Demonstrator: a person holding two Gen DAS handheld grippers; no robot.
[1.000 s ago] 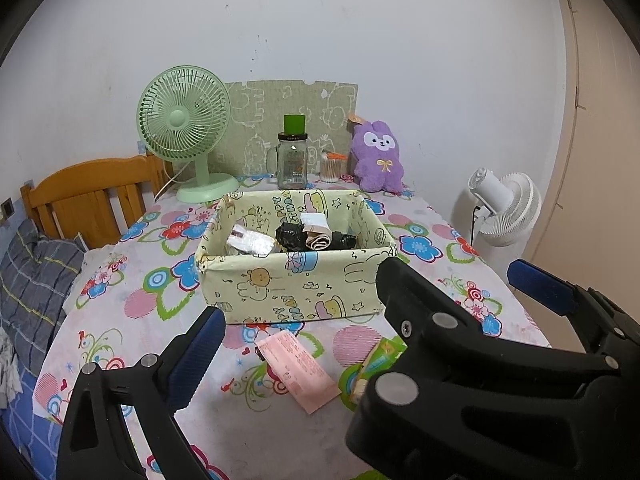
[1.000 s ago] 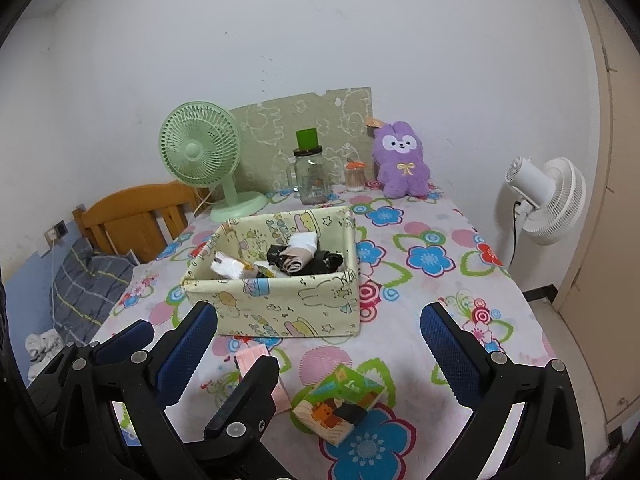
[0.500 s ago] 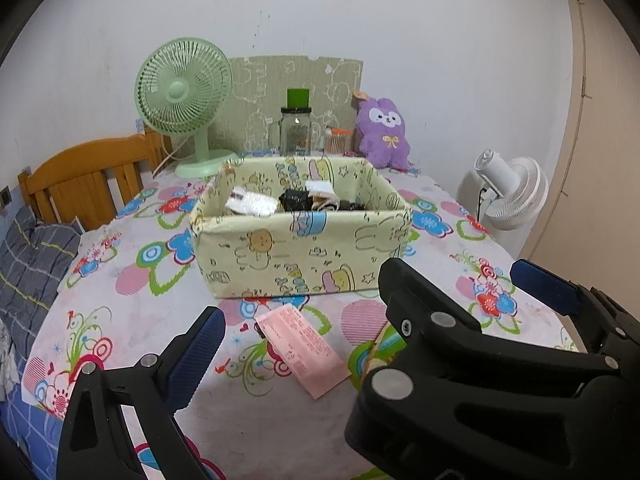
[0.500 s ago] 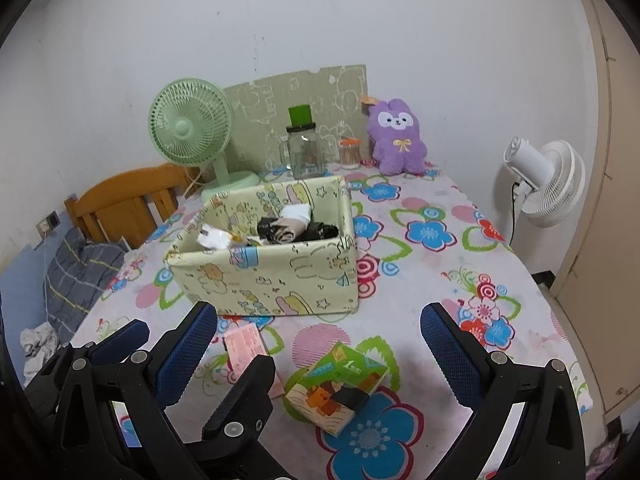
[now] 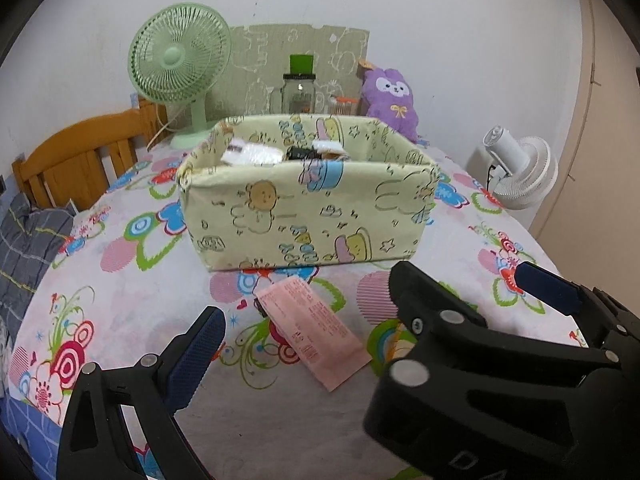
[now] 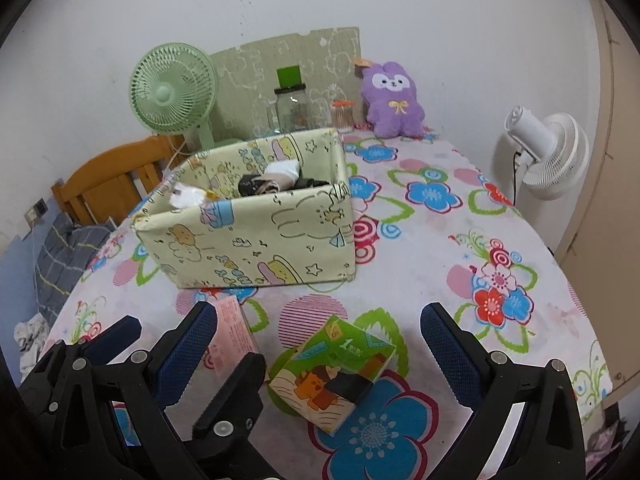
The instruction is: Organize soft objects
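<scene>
From the left wrist we see our left gripper (image 5: 372, 312) spread wide and empty over a flat pink packet (image 5: 312, 330) lying on the flowered tablecloth (image 5: 120, 280), just in front of the pale yellow cartoon-print fabric box (image 5: 304, 216) that holds rolled dark and white soft items (image 5: 308, 151). From the right wrist, our right gripper (image 6: 320, 344) is likewise spread, empty, above a green tissue pack (image 6: 336, 372) printed with a cartoon, lying tilted on a blue flower near the box.

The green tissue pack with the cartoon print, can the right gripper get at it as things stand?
Probably yes. The green cartoon-printed tissue pack lies flat on the flowered tablecloth, right in front of the open right gripper, with nothing between them. The pale yellow fabric box sits farther back.
</scene>
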